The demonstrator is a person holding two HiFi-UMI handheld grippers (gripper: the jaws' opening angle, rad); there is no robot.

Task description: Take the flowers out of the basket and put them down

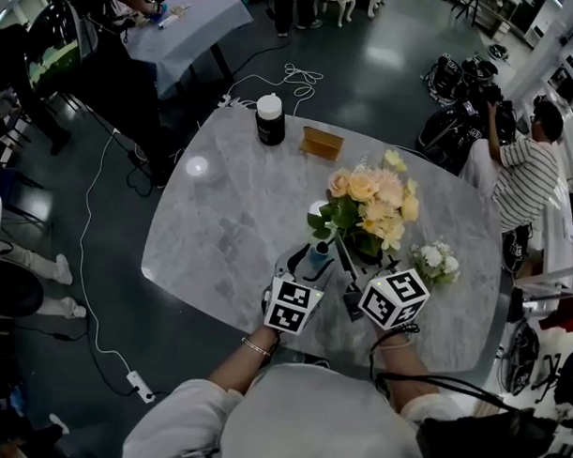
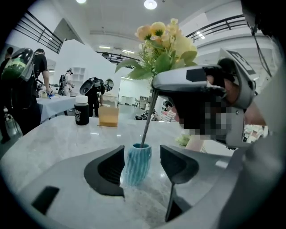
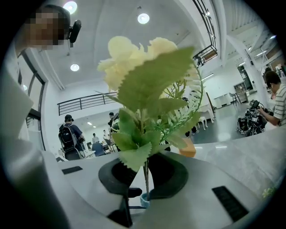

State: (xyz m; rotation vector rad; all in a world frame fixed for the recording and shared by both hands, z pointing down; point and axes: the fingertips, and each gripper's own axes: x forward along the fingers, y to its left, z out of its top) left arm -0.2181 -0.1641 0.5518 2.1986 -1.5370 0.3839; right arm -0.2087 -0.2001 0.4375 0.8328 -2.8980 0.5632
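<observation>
Two grippers split the work here. My left gripper (image 2: 142,163) brackets the blue vase (image 2: 137,163), the only container I can see for the task's basket. Its jaws stand apart with a sliver of gap on one side, so I take it as a guard against tipping, not a squeeze. My right gripper (image 3: 145,179) is clenched on the stem (image 3: 145,167) just under the leaves, low enough, I judge, to draw the flowers (image 1: 372,203) straight up. The stem's end sits in the vase mouth, so they are not yet out. Beneath lies a pale marble table (image 1: 222,202), mostly bare, with room on the left to lay the bunch down. A black jar (image 1: 270,119) and a tan block (image 1: 321,143) stand near its far edge, and a small white posy (image 1: 435,261) lies just right of the grippers. Around it I see dark glossy floor (image 1: 386,67), a cloth-covered table (image 1: 190,27), a person in a striped shirt (image 1: 523,175) and loose white cables (image 1: 296,78).
</observation>
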